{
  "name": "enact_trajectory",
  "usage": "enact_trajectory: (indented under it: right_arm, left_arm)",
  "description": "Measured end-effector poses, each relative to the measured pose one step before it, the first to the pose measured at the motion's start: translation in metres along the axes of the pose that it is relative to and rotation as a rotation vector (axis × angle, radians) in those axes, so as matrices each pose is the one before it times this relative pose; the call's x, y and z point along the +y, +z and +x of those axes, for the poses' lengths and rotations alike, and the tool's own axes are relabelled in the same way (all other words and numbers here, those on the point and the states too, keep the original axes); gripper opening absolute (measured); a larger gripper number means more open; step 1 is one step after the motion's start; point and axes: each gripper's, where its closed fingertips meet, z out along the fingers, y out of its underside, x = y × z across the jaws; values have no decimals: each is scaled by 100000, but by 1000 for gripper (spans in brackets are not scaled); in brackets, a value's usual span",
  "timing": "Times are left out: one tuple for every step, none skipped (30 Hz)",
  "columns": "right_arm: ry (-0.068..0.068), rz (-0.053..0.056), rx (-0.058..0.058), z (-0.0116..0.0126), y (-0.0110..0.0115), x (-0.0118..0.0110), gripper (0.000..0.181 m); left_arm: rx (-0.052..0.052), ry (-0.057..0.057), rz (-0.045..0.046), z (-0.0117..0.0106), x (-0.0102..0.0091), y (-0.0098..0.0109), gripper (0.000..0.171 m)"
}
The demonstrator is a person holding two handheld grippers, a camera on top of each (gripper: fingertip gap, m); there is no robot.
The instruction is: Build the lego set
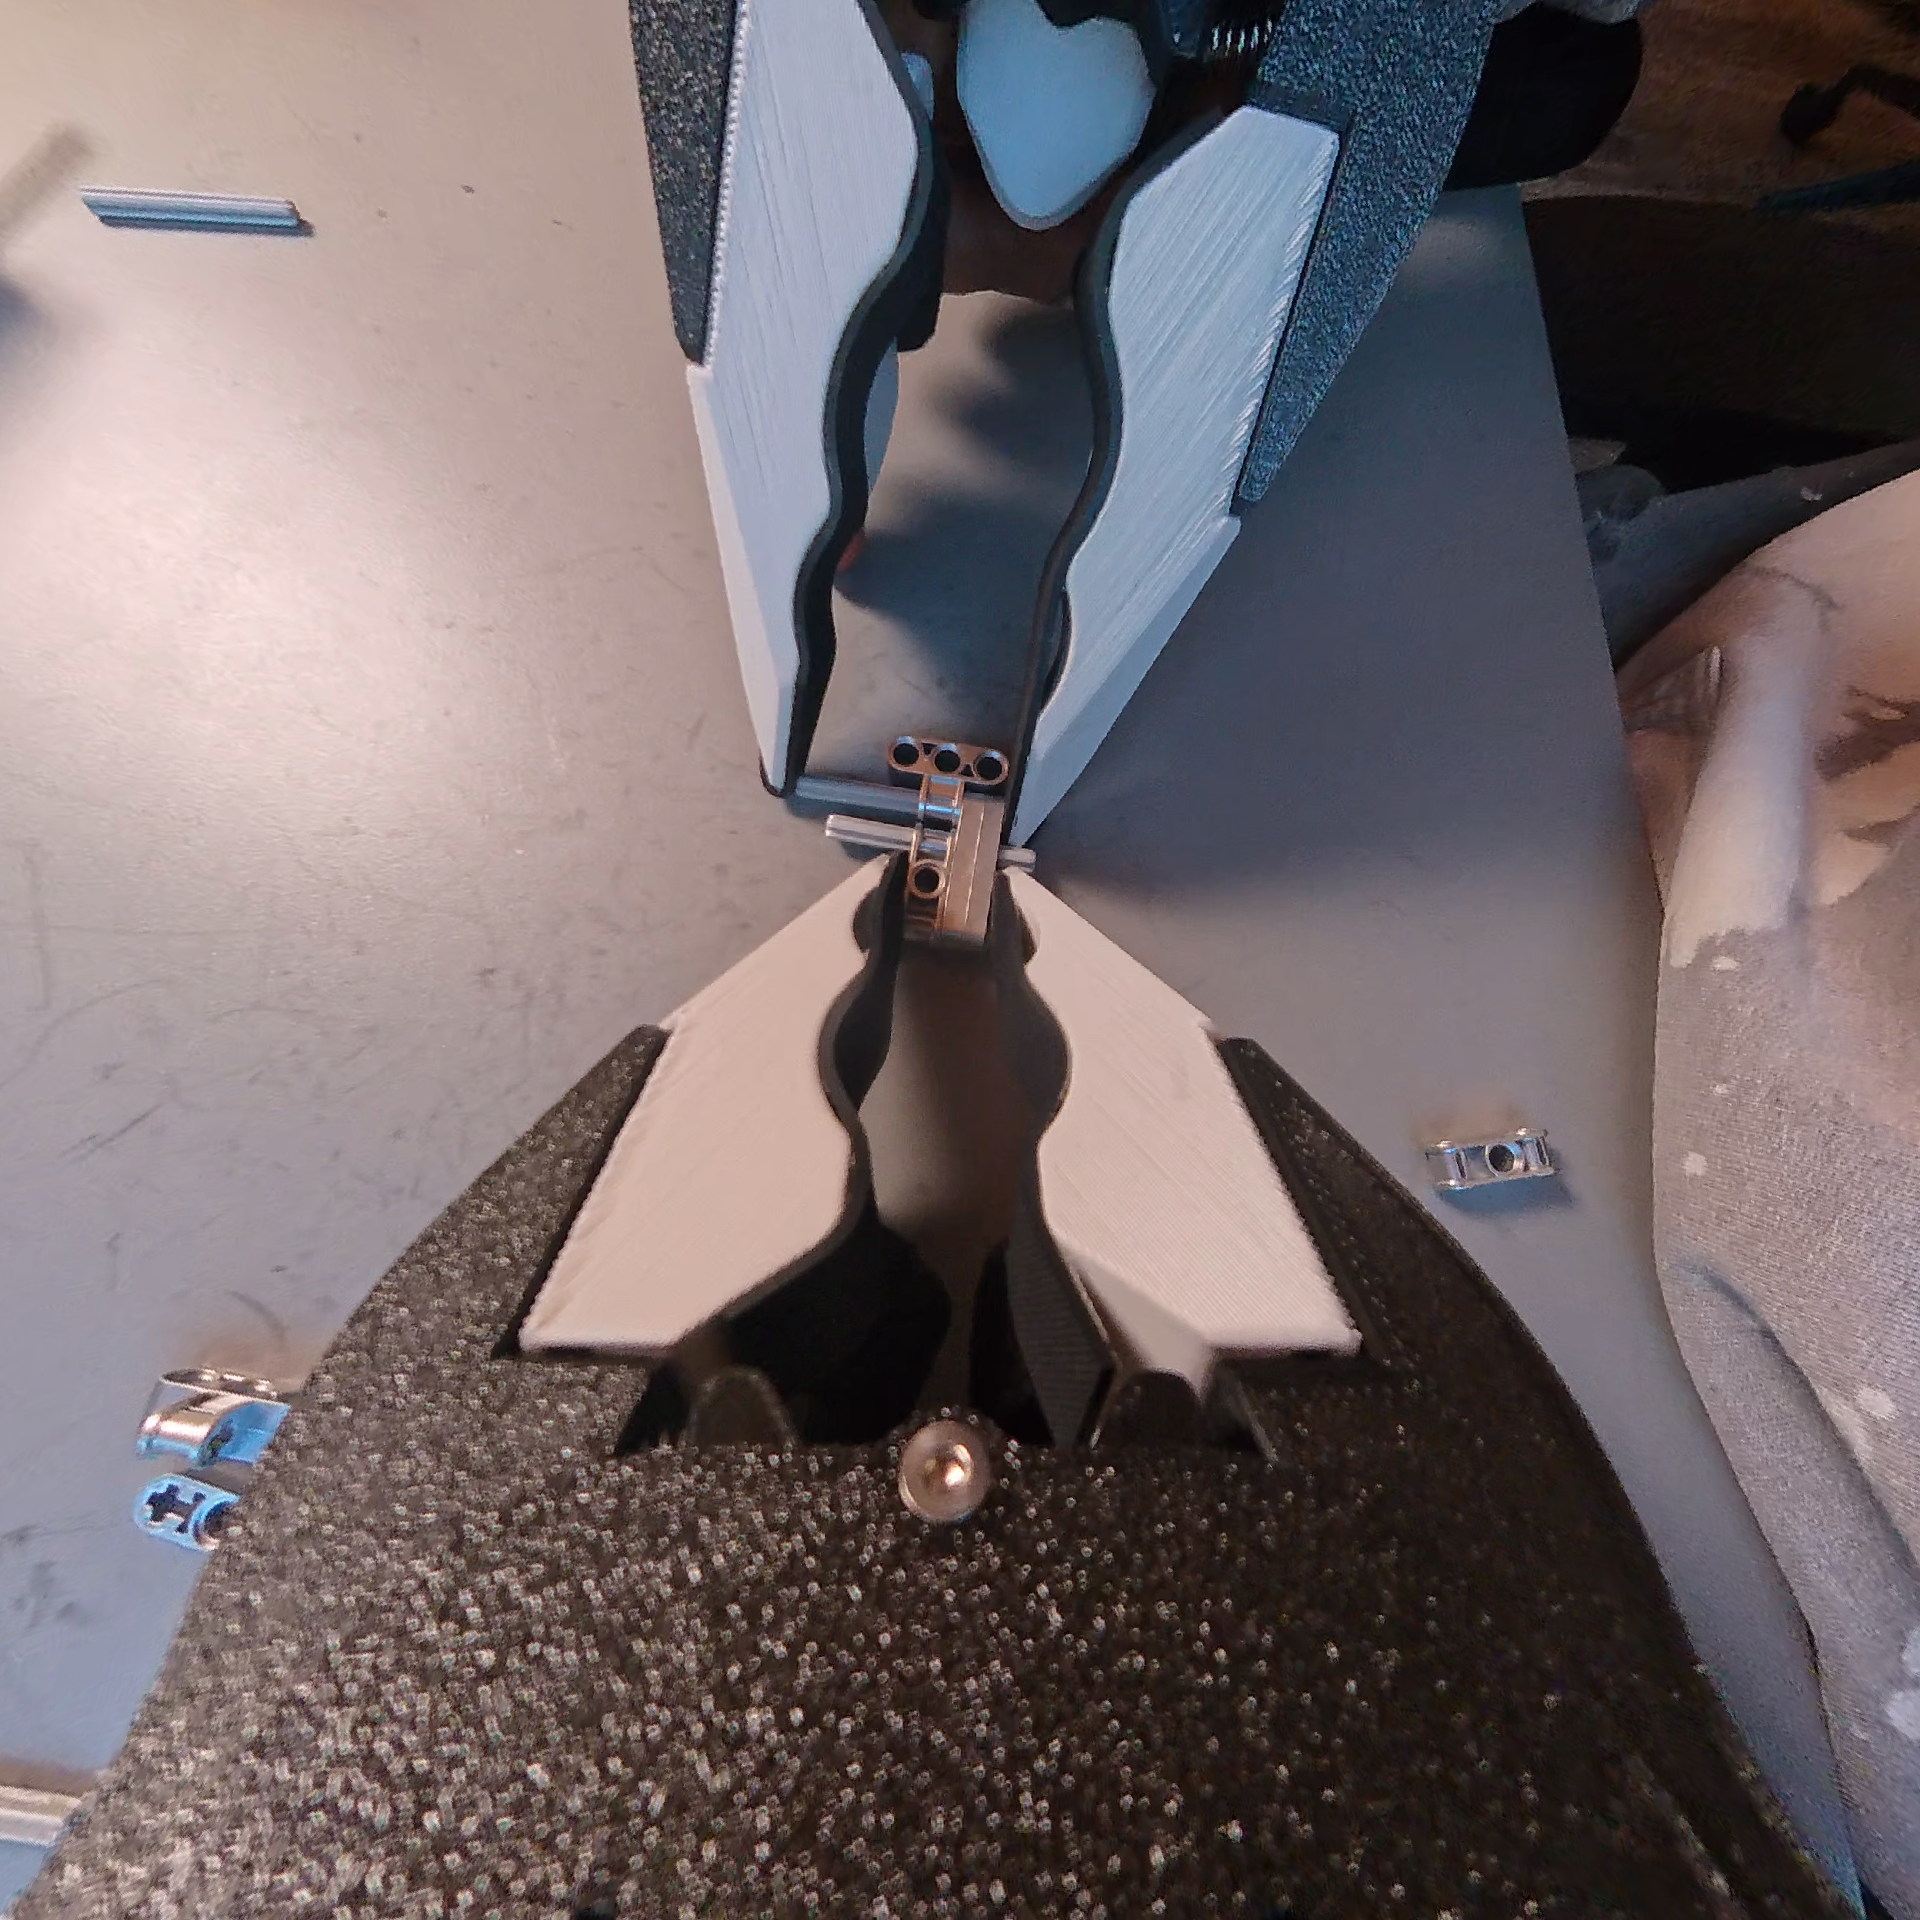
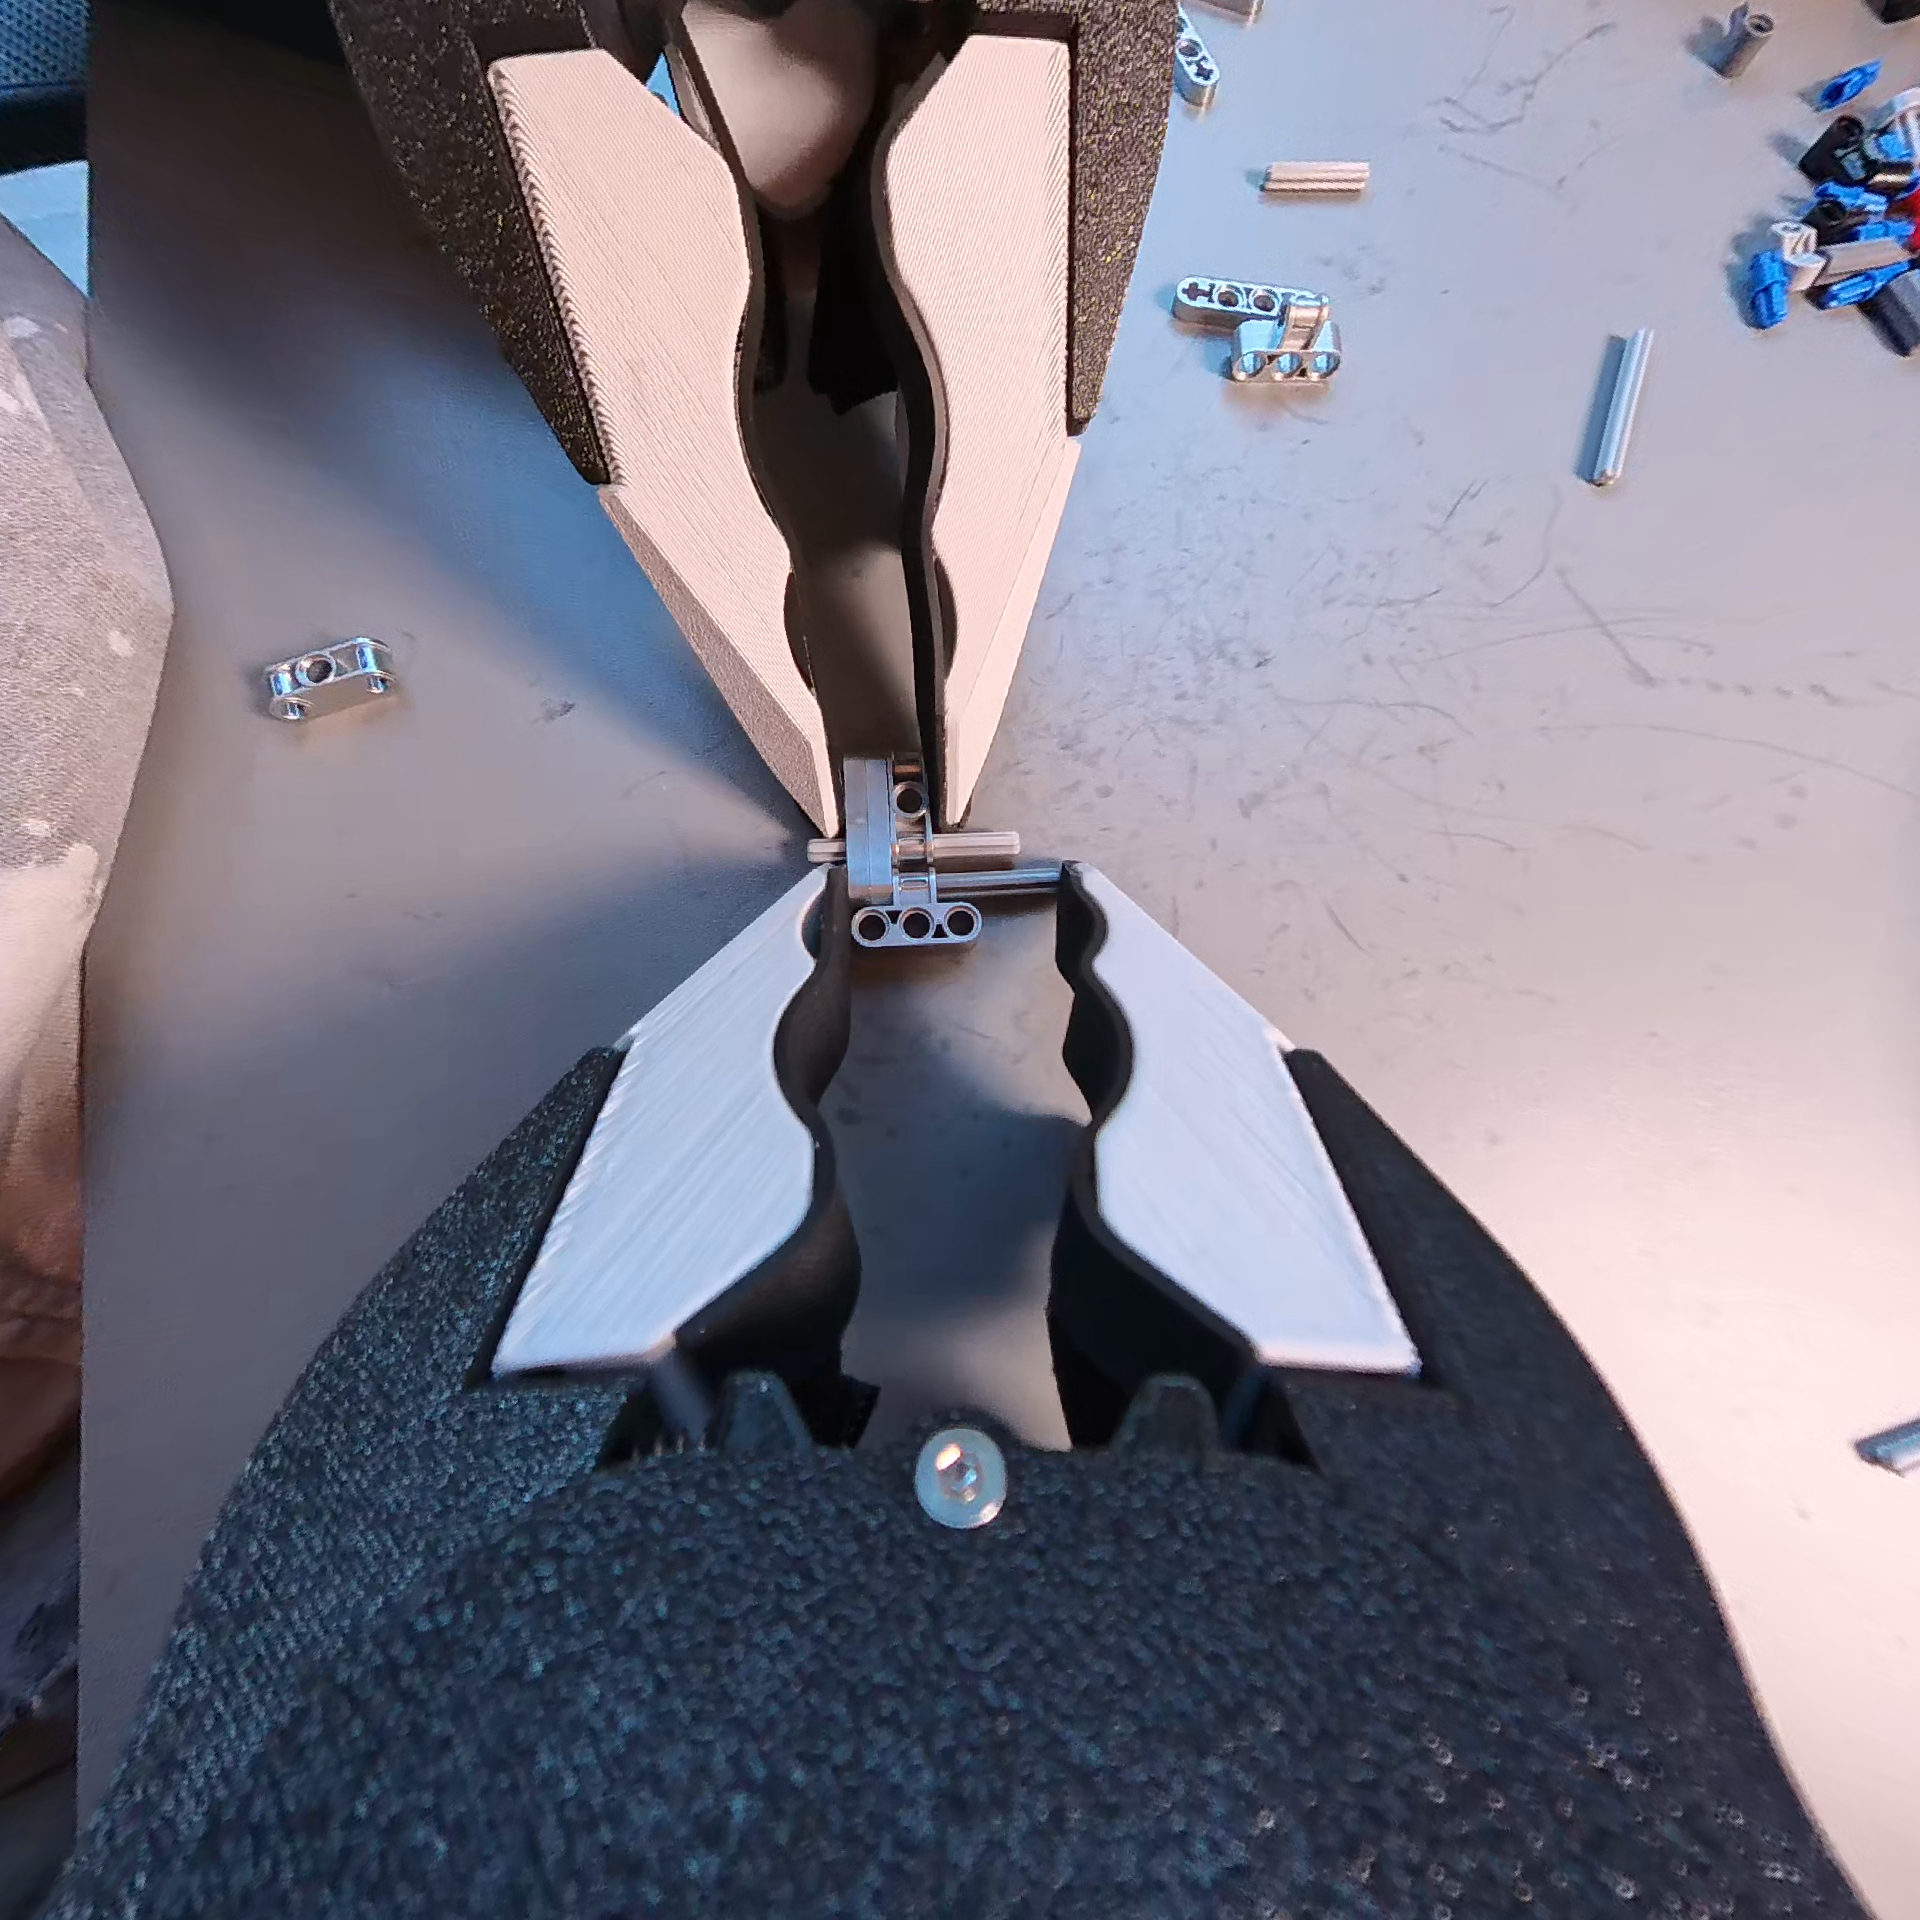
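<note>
While my left gripper (image 1: 940,904) pinches the small grey toy piece (image 1: 951,847) in the middle of the table (image 1: 312,727), my right gripper (image 2: 943,902) closes on its thin rod (image 2: 1008,883). Other bits lie loose, far right.

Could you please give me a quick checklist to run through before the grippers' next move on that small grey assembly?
1. Left gripper hold on the grey assembly: ok, fingers shut on its upright beam.
2. Right gripper contact: ok, one finger seems to touch the beam, the other the thin axle end.
3. Thin axle fully seated: cannot tell.
4. Assembly resting on the table: cannot tell.
5. Loose connector apart from both grippers: ok.
</note>
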Motion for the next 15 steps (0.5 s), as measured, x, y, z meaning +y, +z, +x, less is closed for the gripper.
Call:
enact_trajectory:
  right_arm:
    - [-219,-18,-18,-9,-5,6,36]
    - [-183,-16,13,-15,3,-3,36]
    - [-397,-61,-35,-18,-5,8,36]
    - [-484,-44,17,-12,4,-3,36]
    - [-382,-34,-12,-33,6,-6,36]
    - [-220,61,204,-19,-1,-6,36]
    - [-243,126,398,-15,-7,-5,36]
    - [-350,57,256,-37,-4,9,36]
    - [61,417,-404,-119,8,-41,37]
    - [658,186,649,18,-5,-9,37]
    - [-724,-16,1152,36,-28,-10,37]
    - [-907,13,910,37,-30,-26,38]
    - [-228,-8,-373,-57,-19,-10,41]
    - [816,18,107,115,18,-6,55]
    - [1233,811,-3276,-321,-85,-136,72]
  left_arm:
    - [-78,196,82,11,3,-4,14]
    - [-47,245,68,3,1,-3,14]
    - [-84,364,-25,12,15,-7,14]
    - [1,382,-93,10,4,-7,14]
    - [243,240,-77,8,7,-3,14]
    - [433,90,-40,14,-2,0,14]
    - [319,172,-44,1,2,-3,14]
    - [77,157,-3,9,4,-3,14]
    - [51,413,218,6,-5,-8,14]
    - [317,445,416,-3,10,-18,14]
    - [392,-205,-113,-8,-5,4,14]
    - [189,118,-563,-10,1,-3,14]
    - [129,422,-410,-3,-7,-2,14]
    - [-126,146,-120,3,-2,1,14]
    - [-446,210,-51,0,5,-6,14]
